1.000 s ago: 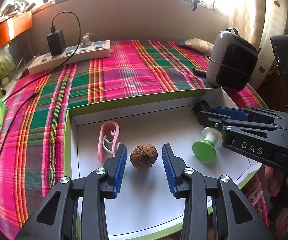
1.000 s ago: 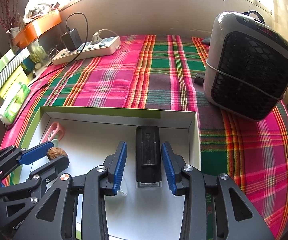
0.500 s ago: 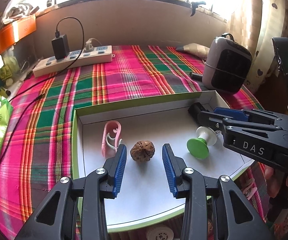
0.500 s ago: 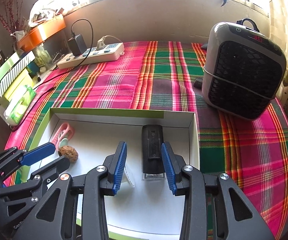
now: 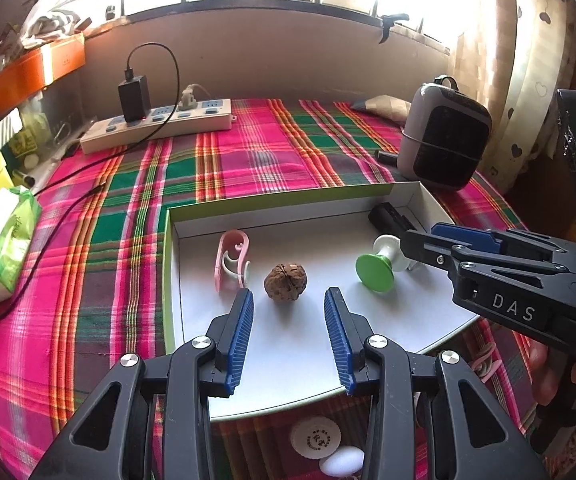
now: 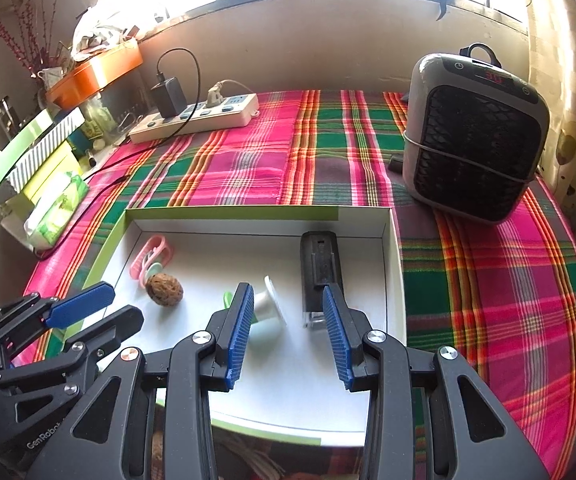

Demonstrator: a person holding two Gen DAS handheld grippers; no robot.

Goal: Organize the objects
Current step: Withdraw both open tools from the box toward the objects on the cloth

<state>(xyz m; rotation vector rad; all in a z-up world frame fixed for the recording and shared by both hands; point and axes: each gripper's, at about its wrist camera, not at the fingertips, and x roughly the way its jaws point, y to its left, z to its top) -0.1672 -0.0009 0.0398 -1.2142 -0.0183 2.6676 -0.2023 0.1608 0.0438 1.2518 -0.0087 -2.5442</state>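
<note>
Your left gripper (image 5: 288,336) and right gripper (image 6: 288,336) hover over the box (image 5: 272,204) — jaws released, empty — walnut (image 5: 286,282) just ahead.

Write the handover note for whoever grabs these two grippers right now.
Left gripper: open, empty, above the walnut.
Right gripper: open, empty, near the black device.
In the white box: pink clip, walnut, green-and-white spool, black device.
Outside, at the near edge: a white round cap and a white oval piece.
Done: four items boxed.
Left: probably the near-edge pieces.
</note>
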